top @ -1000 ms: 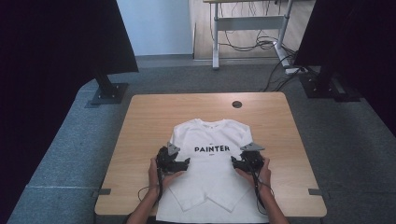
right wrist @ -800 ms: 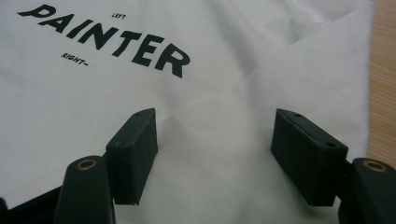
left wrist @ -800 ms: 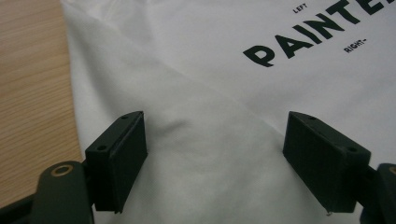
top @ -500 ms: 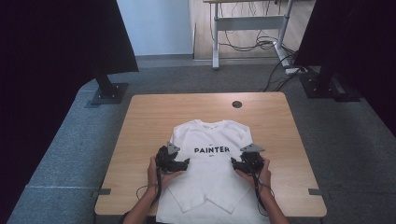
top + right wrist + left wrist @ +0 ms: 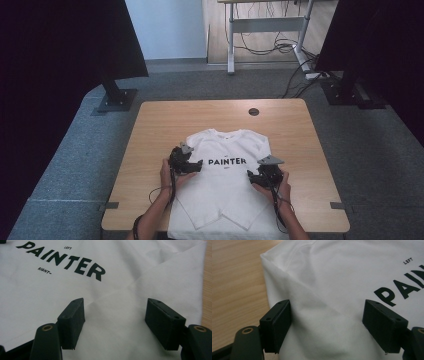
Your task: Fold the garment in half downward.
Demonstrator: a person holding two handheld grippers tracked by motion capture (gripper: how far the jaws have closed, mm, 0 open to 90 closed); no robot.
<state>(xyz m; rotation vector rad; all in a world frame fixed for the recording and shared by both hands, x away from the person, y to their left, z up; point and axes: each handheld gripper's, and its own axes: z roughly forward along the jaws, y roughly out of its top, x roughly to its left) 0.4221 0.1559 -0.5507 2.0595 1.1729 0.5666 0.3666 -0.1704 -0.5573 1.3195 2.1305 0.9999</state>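
Spread wide, left hand-held gripper [image 5: 192, 164] and right hand-held gripper [image 5: 256, 176] rest released on the white T-shirt [image 5: 225, 185]; gripper views show folded sleeves.

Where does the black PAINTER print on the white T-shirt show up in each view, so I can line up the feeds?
High view: the black PAINTER print sits mid-chest on the white T-shirt, between the two grippers.
Left gripper view: its first letters at the right edge, above the right jaw.
Right gripper view: the whole word at upper left, beyond the jaws.
Shared landmark: the small word LEFT above the print.

T-shirt [image 5: 225, 185] hem cut off by high view's btm edge
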